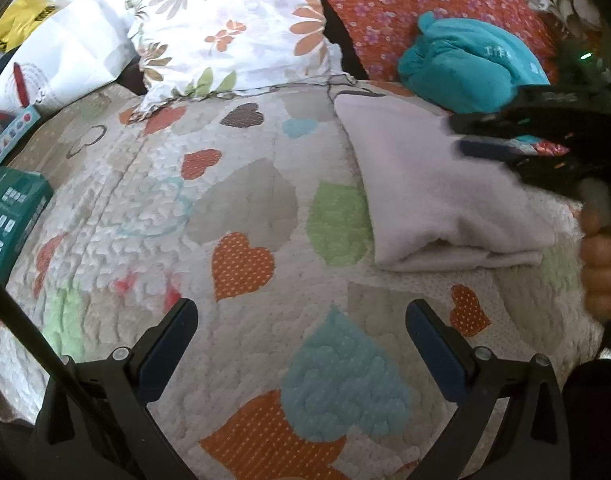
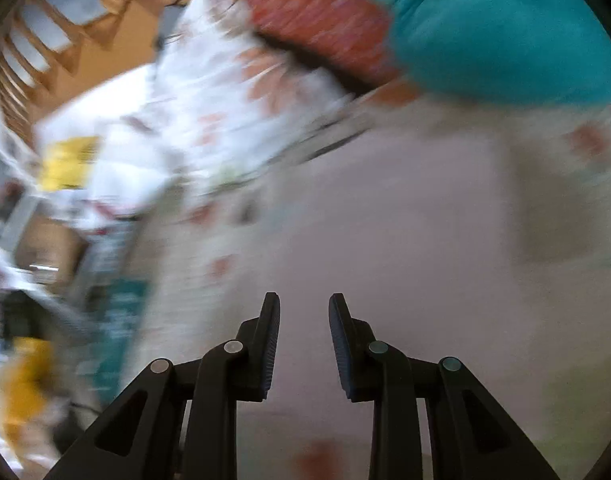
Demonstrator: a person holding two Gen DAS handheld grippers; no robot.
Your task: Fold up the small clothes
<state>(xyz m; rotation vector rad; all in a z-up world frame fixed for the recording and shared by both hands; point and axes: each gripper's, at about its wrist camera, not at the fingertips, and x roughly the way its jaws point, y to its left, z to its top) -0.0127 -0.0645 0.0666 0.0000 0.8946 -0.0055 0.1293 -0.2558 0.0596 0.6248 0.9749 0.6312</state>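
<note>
The left gripper hovers with fingers spread wide over bare heart-patterned quilt. Ahead and to their right lies the folded pale fleece garment, soft-edged; above it the right gripper has its fingers slightly parted, gripping nothing.

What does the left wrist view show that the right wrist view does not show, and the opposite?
Only the left wrist view shows the left tool, open over the heart-pattern quilt, the right tool from outside above the folded pale cloth, and sharp detail.

Only the right wrist view, badly blurred, shows the right tool from behind, its fingers apart with nothing between them, plus wooden slats.

Both show the pale cloth, the teal garment, the red floral pillow and the white floral pillow.
</note>
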